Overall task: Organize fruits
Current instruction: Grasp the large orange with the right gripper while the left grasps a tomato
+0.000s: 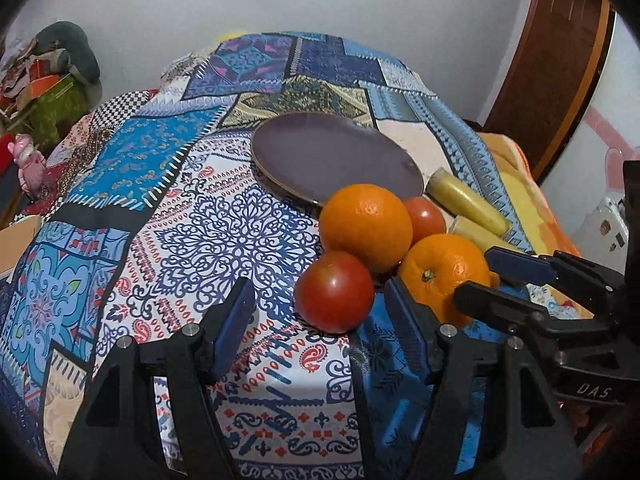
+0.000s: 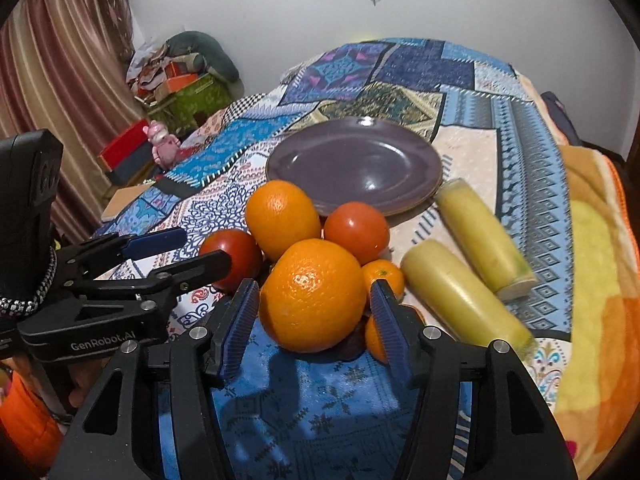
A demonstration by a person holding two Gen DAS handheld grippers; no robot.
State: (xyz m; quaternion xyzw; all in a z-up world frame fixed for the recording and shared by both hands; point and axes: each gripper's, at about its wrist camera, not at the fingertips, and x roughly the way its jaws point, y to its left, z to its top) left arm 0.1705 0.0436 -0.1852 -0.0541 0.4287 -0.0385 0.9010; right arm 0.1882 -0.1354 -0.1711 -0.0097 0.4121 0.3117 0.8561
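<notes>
Both grippers, left (image 1: 316,320) and right (image 2: 314,320), gape unladen; purple plate (image 2: 360,160) holds nothing.

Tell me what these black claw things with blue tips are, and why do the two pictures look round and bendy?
Those are grippers, tools with two fingers that a person squeezes by hand, one in each hand. Each carries a small wide-eye camera looking out along its fingers, which bends the picture. One picture comes from the left gripper, the other from the right gripper. Each also peeks at the other one from the side.

Everything sits on a colourful patterned cloth. There is a purple plate with nothing on it, and in front of it a pile of fruit: a big orange nearest the right gripper, another orange behind it, two red tomatoes and small oranges tucked in. Two pale yellow rolls lie beside the pile; I cannot tell what they are.

Both grippers are open and hold nothing yet.
</notes>
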